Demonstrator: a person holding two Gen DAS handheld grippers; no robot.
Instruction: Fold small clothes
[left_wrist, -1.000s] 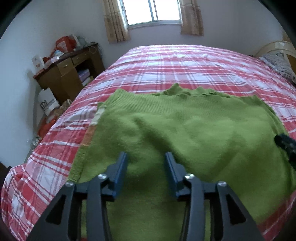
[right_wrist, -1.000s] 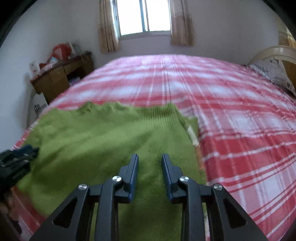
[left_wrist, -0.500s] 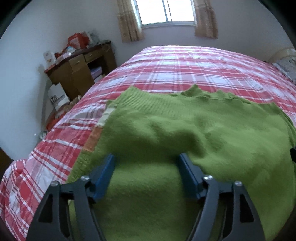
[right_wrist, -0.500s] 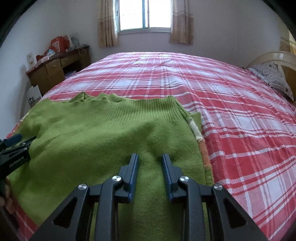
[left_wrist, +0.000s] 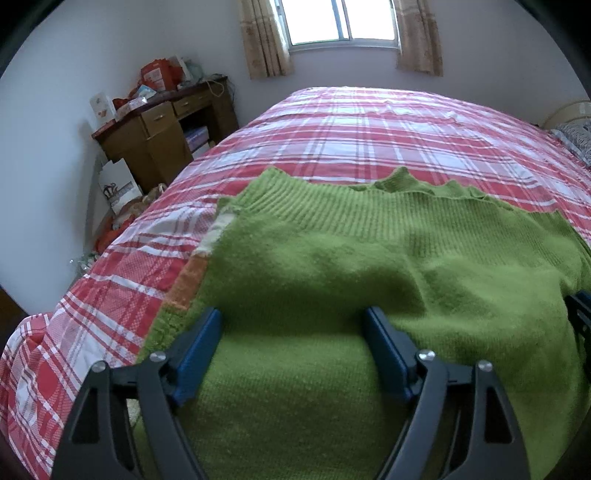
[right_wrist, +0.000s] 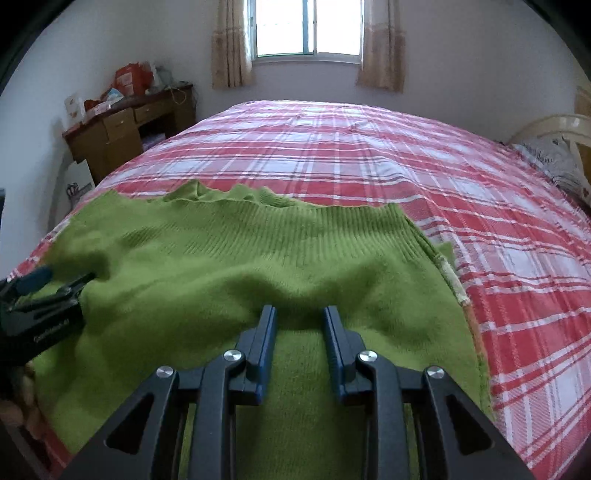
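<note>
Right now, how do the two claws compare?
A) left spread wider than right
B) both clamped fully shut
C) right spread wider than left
A: the left claw gapes wide over the green sweater, while the right claw shows only a narrow gap.

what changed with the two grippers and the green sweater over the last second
The left gripper opened its jaws wide; a second ago they stood closer together. It sits low over the green sweater, holding nothing. The right gripper kept its narrow gap and settled lower over the sweater's near part. The sweater stayed spread on the plaid bed.
</note>
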